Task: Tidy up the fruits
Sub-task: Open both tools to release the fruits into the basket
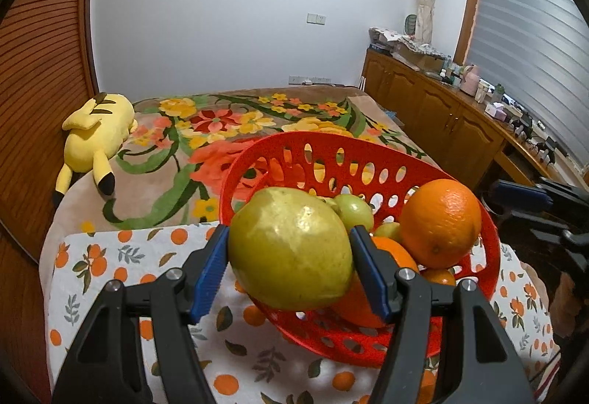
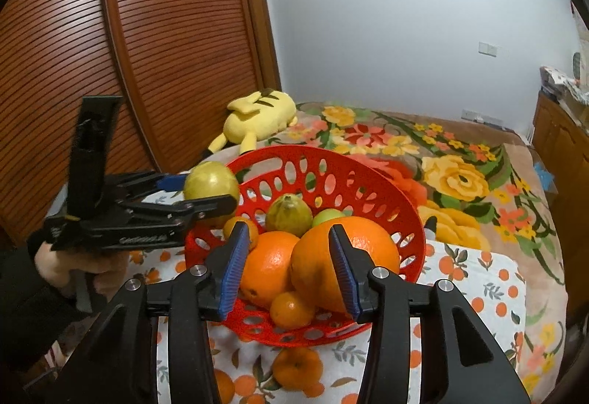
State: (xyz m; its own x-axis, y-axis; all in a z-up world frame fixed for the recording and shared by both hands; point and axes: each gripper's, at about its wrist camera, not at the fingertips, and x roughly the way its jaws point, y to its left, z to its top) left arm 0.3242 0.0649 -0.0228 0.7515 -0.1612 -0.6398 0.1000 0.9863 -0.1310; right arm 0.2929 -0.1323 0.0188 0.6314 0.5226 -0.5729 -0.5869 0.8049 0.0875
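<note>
My left gripper (image 1: 289, 258) clasps a big yellow-green pear (image 1: 291, 249), skin dull and faintly mottled, held over the red basket's (image 1: 324, 142) rim at its nine o'clock. My right gripper (image 2: 287, 266) stands released, nothing pinched, before the basket's large orange (image 2: 368, 249). A tangerine (image 2: 298, 367) lies on the cloth at six o'clock.

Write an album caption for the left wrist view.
Left gripper carries a yellow-green fruit toward the red basket of oranges.
</note>
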